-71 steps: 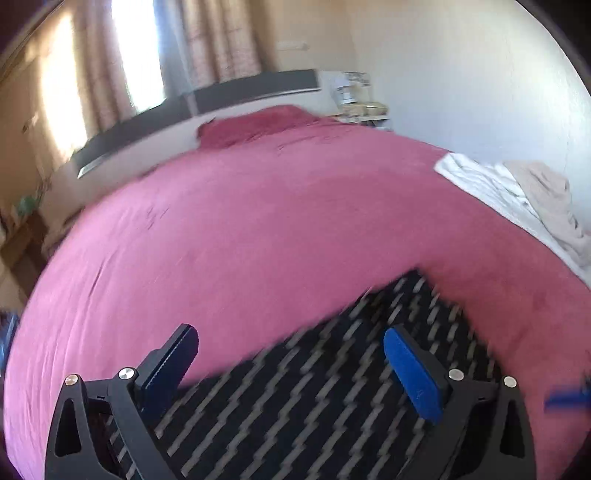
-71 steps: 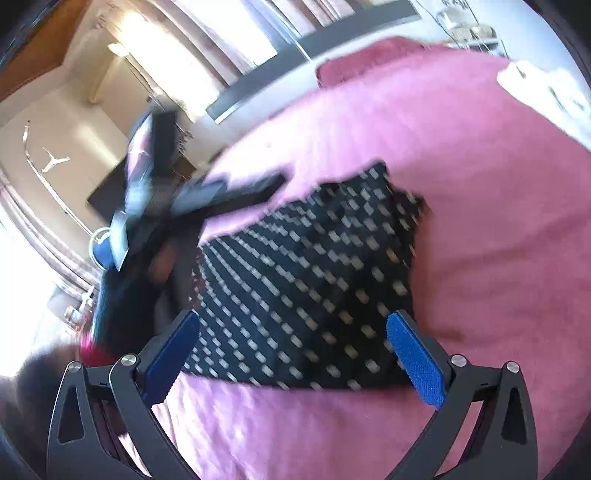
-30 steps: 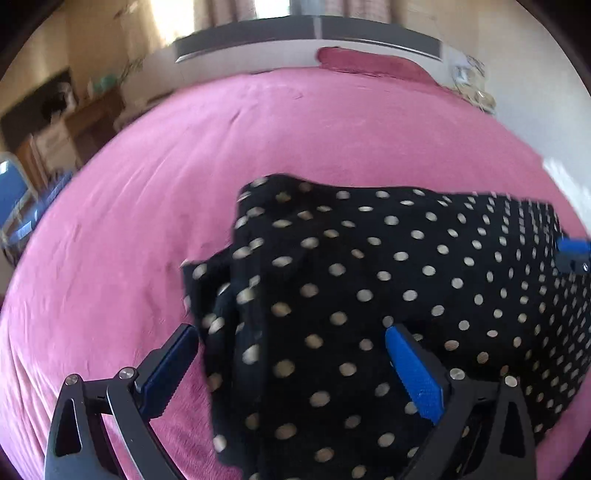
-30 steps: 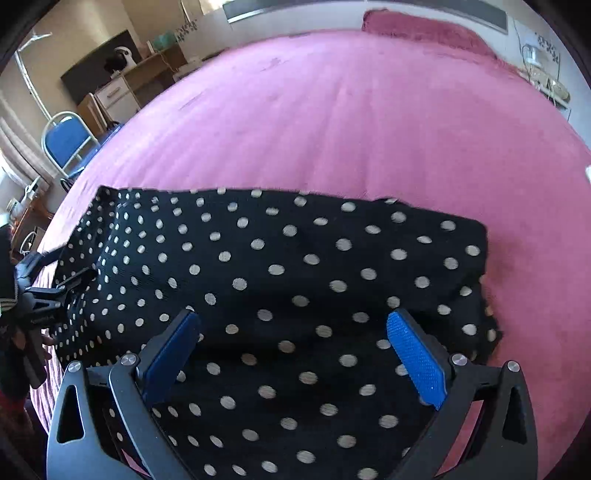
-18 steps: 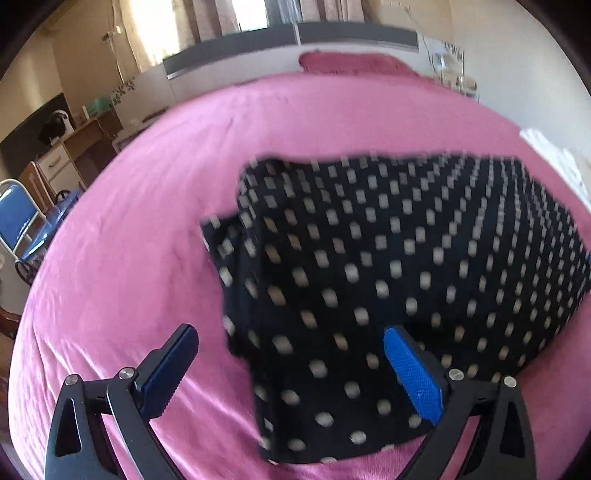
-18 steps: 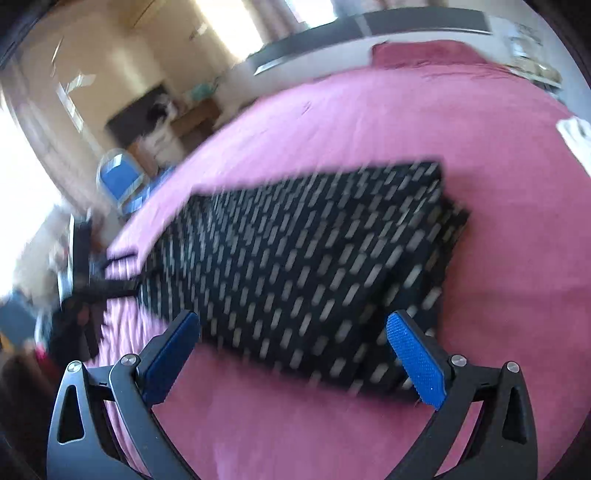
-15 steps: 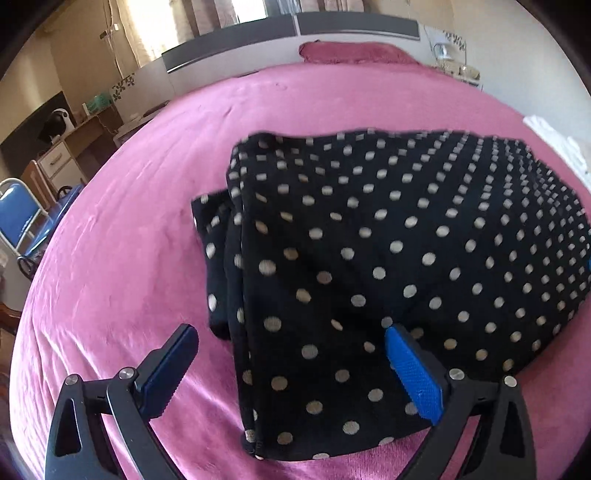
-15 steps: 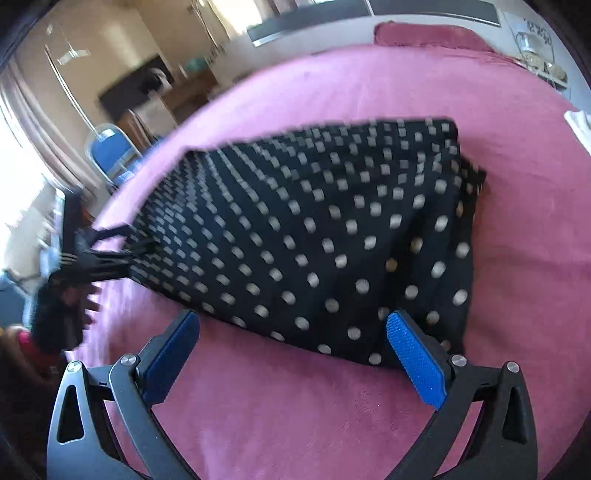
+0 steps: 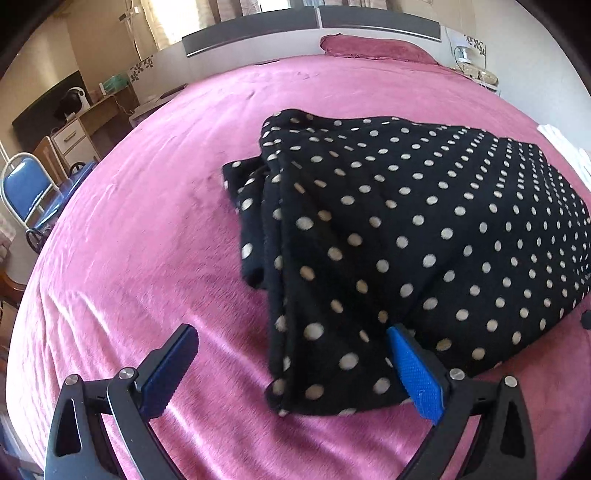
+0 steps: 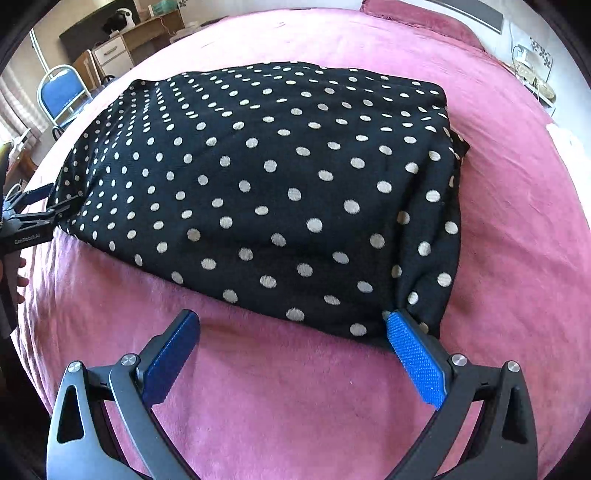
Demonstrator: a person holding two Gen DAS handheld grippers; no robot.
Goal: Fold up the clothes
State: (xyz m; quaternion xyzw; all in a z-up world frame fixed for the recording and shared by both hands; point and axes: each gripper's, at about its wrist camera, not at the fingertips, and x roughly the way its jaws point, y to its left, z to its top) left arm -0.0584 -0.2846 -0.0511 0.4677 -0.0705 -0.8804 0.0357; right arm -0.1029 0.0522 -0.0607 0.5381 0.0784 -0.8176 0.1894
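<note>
Bedroom with a wide bed under a pink cover, headboard and pillow at the far end, desk and blue chair off to one side. Lying across the middle of the cover: a black polka-dot garment, already doubled over into a rough rectangle, with layered edges showing at one short end.

Hovering at the near corner of that end, the left gripper, jaws spread wide and holding nothing, one blue pad just touching the hem. Hovering at the opposite near corner, the right gripper, equally wide and equally empty (its pad brushing the cloth there too).

Fitting either a fold just laid down or another one about to be taken, going by the open jaws at both corners. For a clean fold, worth catching every layer at a corner rather than only the top one, and keeping both corners level so the edges are meeting squarely.

Hard to make out: the number of layers in the stack, and the kind of garment. Cut off at the frame edge: some white fabric beyond the garment's far side.
</note>
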